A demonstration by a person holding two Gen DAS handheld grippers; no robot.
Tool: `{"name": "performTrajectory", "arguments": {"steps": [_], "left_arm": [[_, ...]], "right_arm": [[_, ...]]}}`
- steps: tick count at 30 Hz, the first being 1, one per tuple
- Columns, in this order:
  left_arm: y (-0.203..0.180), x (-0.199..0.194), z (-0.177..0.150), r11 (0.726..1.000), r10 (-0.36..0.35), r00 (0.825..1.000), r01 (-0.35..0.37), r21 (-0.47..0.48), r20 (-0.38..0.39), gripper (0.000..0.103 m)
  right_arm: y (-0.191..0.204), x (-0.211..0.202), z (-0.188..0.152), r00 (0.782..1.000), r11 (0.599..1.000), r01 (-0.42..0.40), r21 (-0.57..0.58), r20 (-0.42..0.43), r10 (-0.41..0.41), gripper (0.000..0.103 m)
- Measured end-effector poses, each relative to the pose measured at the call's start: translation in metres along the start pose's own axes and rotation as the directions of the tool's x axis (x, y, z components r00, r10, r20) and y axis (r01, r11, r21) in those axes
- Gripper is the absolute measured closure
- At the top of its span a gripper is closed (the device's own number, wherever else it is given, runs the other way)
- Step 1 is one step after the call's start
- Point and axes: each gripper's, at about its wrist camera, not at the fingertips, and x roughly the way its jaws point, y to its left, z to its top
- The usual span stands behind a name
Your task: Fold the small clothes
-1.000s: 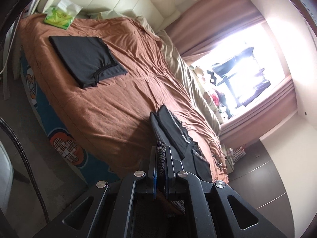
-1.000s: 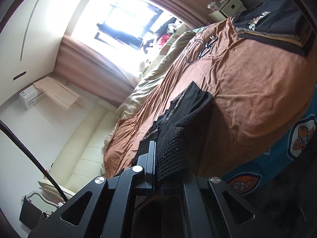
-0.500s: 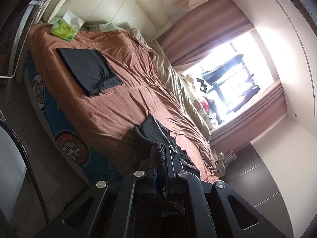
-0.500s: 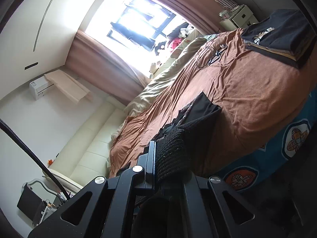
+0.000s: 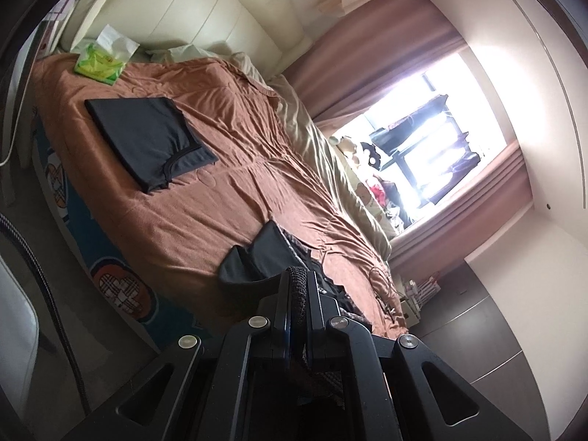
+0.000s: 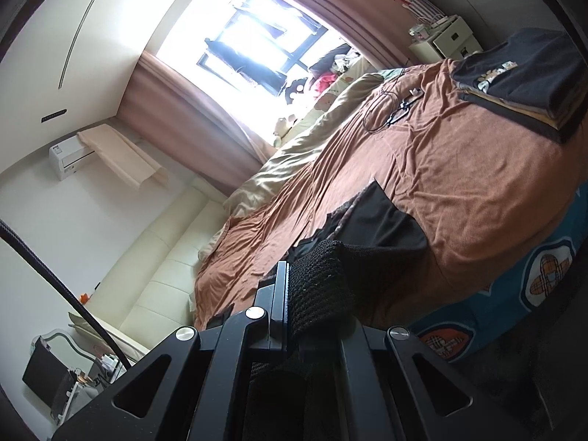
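Black garment (image 5: 273, 253) (mesh waistband, sagging mid-air) pinched by left gripper (image 5: 297, 286) and right gripper (image 6: 294, 286) over brown bedspread (image 5: 205, 198).

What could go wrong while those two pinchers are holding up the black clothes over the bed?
1. The dark garment is pinched only at a thin knit edge by the left gripper and right gripper; it might slip out.
2. Its hanging end bunches on the brown blanket, so the fold may come out crooked.
3. The thin cable lies farther along the blanket; dragged cloth could snag it.
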Motion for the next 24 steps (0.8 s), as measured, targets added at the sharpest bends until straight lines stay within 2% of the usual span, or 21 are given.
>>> {"name": "performTrajectory", "arguments": {"steps": [6,13,24], "left_arm": [[-0.018,0.048,0.024,0.999,0.019,1.0,-0.019,0.042,-0.006,0.098],[-0.027,0.119,0.05,0.995,0.074,0.996,-0.07,0.075,-0.05,0.098],[-0.003,0.217,0.069,0.98,0.184,0.974,-0.173,0.094,-0.135,0.098]], "right_arm": [[0.004,0.042,0.032,1.0,1.0,0.021,-0.023,-0.009,-0.021,0.103],[0.014,0.108,0.067,0.996,0.996,0.069,-0.055,-0.053,-0.072,0.103],[0.016,0.214,0.101,0.976,0.982,0.17,-0.083,-0.126,-0.179,0.103]]}}
